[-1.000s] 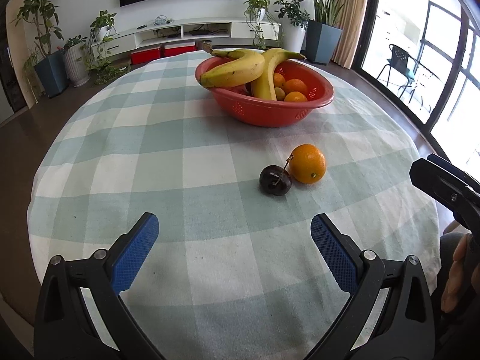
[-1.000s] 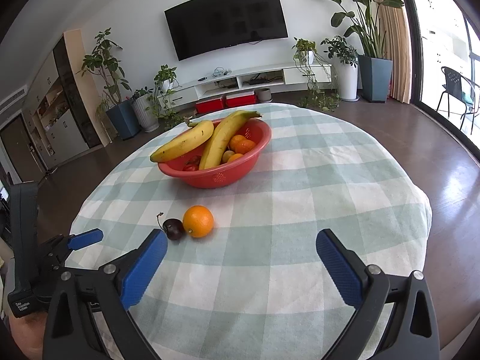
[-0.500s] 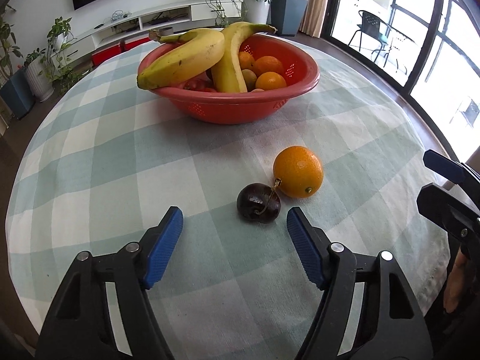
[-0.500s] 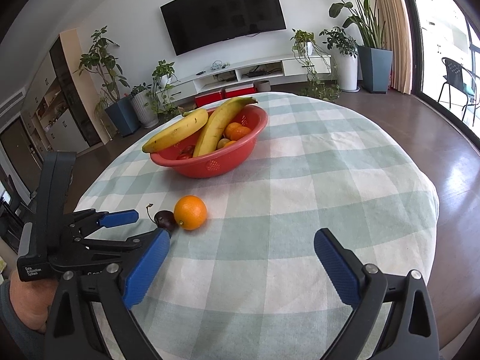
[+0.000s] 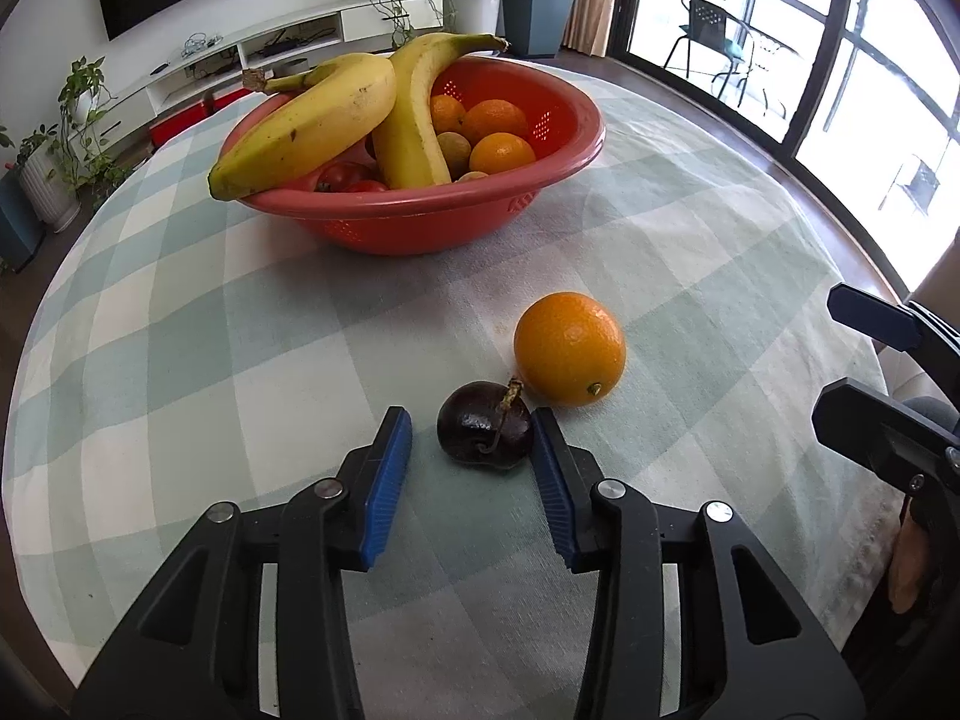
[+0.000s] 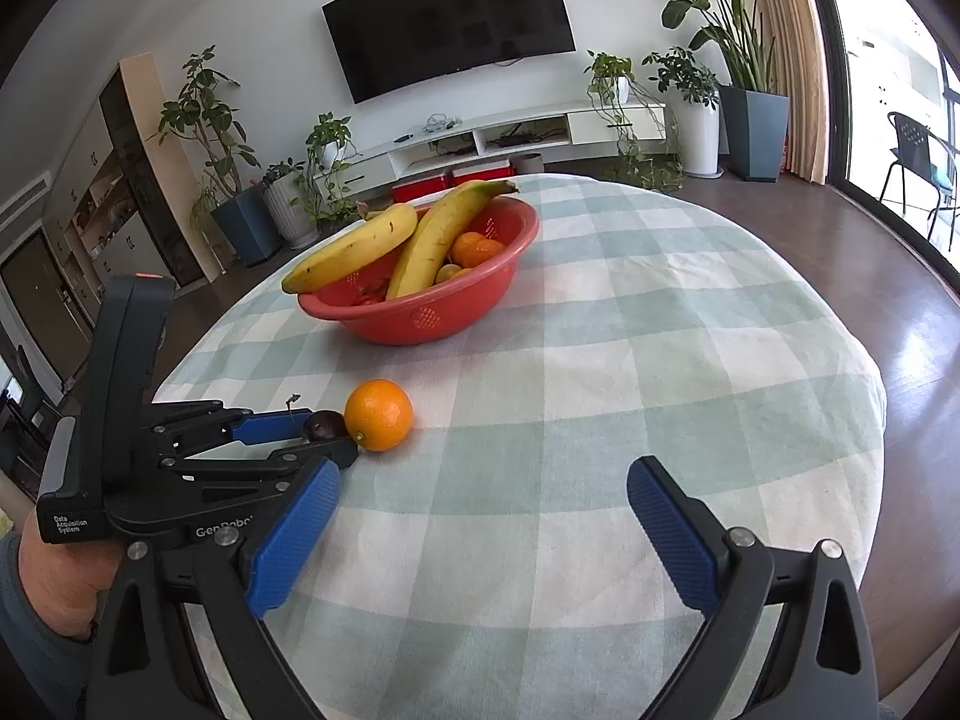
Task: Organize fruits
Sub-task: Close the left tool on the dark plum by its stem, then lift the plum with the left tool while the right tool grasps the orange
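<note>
1. Left gripper (image 5: 471, 450): jaws closing around the dark plum (image 5: 485, 425) on the tablecloth (image 5: 180, 360). The right-side pad touches the plum; a narrow gap remains at the other pad.
2. Right gripper (image 6: 480, 516): jaws spread wide, nothing between them, held over the tablecloth nearer the table edge than the plum.
3. Plum: lies on the cloth just in front of the orange (image 5: 570, 348), which is touching or nearly touching it.
4. Orange: lies on the cloth between the plum and the red bowl (image 5: 420, 222).
5. Red bowl: stands beyond the orange, well apart from it, and holds two bananas (image 5: 336, 120), small oranges and red fruit.
6. Surface: round table under a pale green and white checked cloth.
7. Room beyond the bowl: dark wood floor (image 6: 870, 252), low white TV shelf (image 6: 510, 138), wall-mounted TV (image 6: 450, 18), potted plants (image 6: 750, 72), and large windows to the right of the bowl.
</note>
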`<state>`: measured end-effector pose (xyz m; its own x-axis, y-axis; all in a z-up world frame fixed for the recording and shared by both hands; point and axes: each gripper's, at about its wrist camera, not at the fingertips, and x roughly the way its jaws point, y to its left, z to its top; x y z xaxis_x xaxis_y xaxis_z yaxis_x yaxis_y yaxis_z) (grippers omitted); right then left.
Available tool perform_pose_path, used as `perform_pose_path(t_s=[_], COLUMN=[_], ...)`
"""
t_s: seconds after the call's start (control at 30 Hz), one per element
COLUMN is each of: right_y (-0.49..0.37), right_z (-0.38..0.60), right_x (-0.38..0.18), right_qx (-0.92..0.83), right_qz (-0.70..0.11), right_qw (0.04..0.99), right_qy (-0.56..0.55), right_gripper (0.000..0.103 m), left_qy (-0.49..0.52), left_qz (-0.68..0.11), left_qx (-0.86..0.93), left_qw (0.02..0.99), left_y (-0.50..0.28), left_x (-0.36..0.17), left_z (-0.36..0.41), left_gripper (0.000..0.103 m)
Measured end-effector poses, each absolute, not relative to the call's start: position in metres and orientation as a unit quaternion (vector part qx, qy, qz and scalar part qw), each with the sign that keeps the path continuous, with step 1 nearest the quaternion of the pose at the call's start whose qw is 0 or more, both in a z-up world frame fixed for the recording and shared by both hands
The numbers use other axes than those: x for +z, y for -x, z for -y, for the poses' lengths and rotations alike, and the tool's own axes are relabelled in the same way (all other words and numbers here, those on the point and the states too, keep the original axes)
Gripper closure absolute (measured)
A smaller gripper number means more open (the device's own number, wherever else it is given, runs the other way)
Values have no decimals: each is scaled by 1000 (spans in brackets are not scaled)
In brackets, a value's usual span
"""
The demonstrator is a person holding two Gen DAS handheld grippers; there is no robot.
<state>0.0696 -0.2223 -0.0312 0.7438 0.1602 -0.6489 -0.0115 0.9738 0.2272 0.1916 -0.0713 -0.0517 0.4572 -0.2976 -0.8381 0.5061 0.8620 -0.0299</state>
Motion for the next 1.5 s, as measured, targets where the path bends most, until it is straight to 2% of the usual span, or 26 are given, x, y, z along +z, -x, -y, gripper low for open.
perform_pose_path(t_s=[0.27, 0.67, 1.07, 1.13, 1.3, 1.5], right_y=[-69, -70, -105, -115, -137, -154], right_z=[221, 219, 186, 180, 164, 151], right_x=[-34, -37, -36, -37, -43, -55], right_qx=[46, 46, 85, 90, 91, 93], right_qz=[-358, -362, -397, -405, -417, -443], right_qw=[927, 926, 912, 908, 904, 892], right_qy=[-103, -96, -59, -58, -39, -11], right_gripper=[4, 5, 8, 12, 14, 28], left_qy=[-110, -79, -29, -24, -12, -3], left_qz=[-460, -451, -439, -439, -434, -431], left_qx=[-252, -252, -237, -233, -231, -230], left_qw=[844, 852, 866, 868, 871, 873], left_y=[-186, -180, -133, -126, -117, -114], left_x=[-52, -48, -36, -37, -36, -36], left_z=[70, 55, 16, 11, 3, -2], left_gripper=[75, 75, 75, 75, 75, 75])
